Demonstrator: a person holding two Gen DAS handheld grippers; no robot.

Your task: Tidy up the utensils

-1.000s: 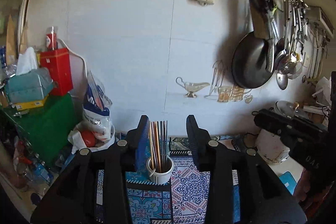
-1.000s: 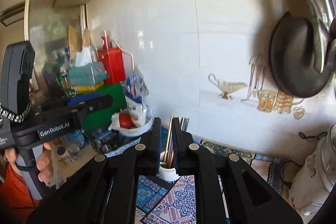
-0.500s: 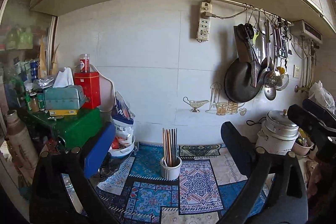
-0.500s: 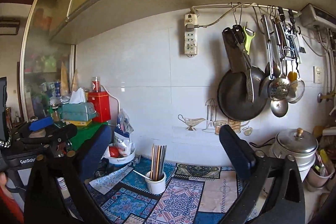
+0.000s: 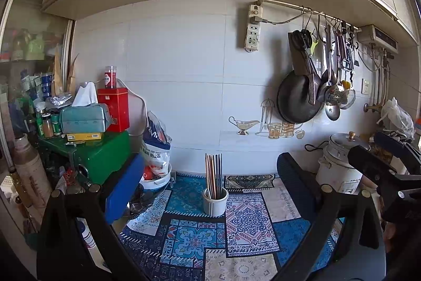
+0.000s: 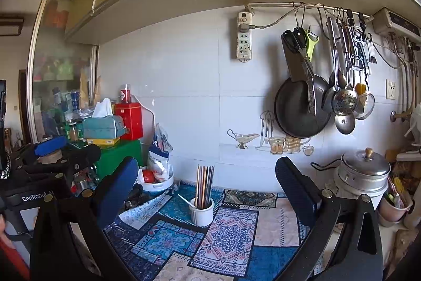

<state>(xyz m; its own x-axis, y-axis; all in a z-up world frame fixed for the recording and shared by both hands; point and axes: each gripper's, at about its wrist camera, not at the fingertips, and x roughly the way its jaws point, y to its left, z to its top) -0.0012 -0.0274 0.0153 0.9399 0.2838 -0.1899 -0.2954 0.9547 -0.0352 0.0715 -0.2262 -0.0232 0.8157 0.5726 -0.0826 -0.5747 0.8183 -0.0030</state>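
Observation:
A white ceramic holder (image 5: 215, 204) full of upright chopsticks (image 5: 213, 174) stands on a patterned cloth (image 5: 236, 228) by the tiled wall. It also shows in the right wrist view (image 6: 202, 211), with the chopsticks (image 6: 204, 182) and a white spoon (image 6: 185, 200) leaning out on its left. My left gripper (image 5: 210, 191) is open and empty, well back from the holder. My right gripper (image 6: 208, 191) is open and empty, also back from it. The right gripper shows at the right edge of the left wrist view (image 5: 389, 167); the left gripper shows at the left edge of the right wrist view (image 6: 52, 165).
Hanging pan (image 6: 302, 109), ladles and tools on a wall rail at right. A metal pot (image 6: 364, 173) stands at right. A green box (image 5: 105, 157) with a tissue box and red tin, a bag (image 5: 155, 146) and a bowl with a tomato (image 6: 152, 179) crowd the left.
Both grippers have pulled back from the chopstick holder and opened wide; a second ago the right one was nearly shut and both were close over the chopsticks.

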